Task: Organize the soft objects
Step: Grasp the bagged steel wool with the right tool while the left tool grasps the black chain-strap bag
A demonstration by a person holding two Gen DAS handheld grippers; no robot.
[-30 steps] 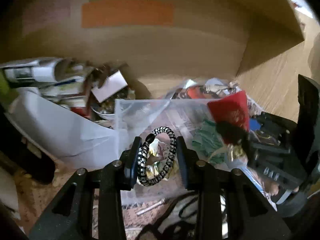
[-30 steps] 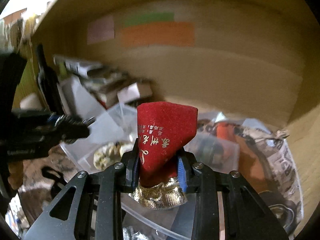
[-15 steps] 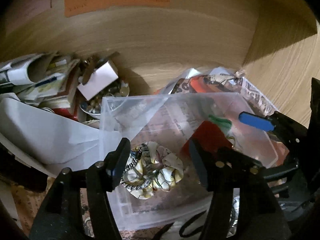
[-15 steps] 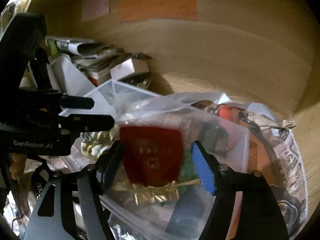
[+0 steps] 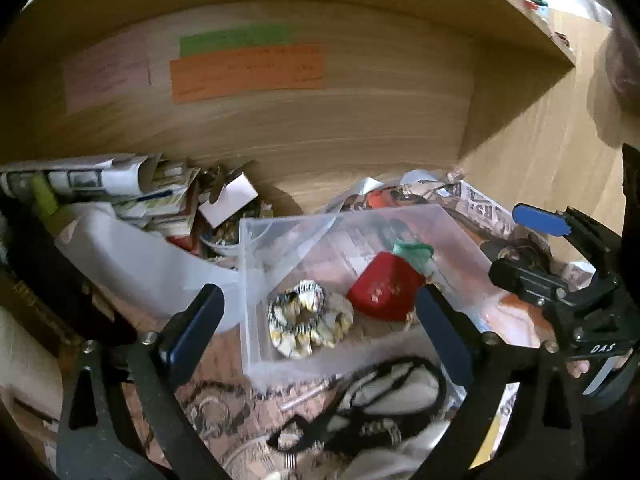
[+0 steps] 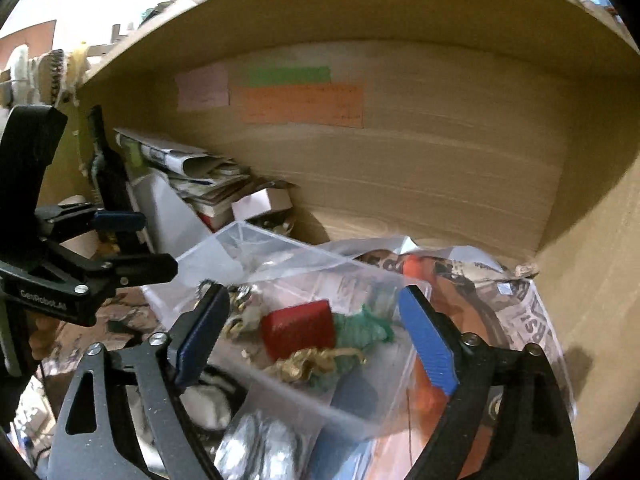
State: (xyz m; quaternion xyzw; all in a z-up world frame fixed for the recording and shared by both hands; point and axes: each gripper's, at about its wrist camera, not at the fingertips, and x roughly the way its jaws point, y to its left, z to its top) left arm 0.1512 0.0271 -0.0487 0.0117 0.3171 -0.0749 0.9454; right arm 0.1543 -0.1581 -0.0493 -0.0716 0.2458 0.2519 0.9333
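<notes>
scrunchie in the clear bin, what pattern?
The scrunchie is cream-and-yellow print with a black-and-white striped band; clearest in the left wrist view.

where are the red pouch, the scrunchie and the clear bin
red pouch (image 5: 383,288), left wrist view, middle of its red face
scrunchie (image 5: 308,326), left wrist view, its patterned fabric ring
clear bin (image 5: 256,280), left wrist view, its left wall
</notes>
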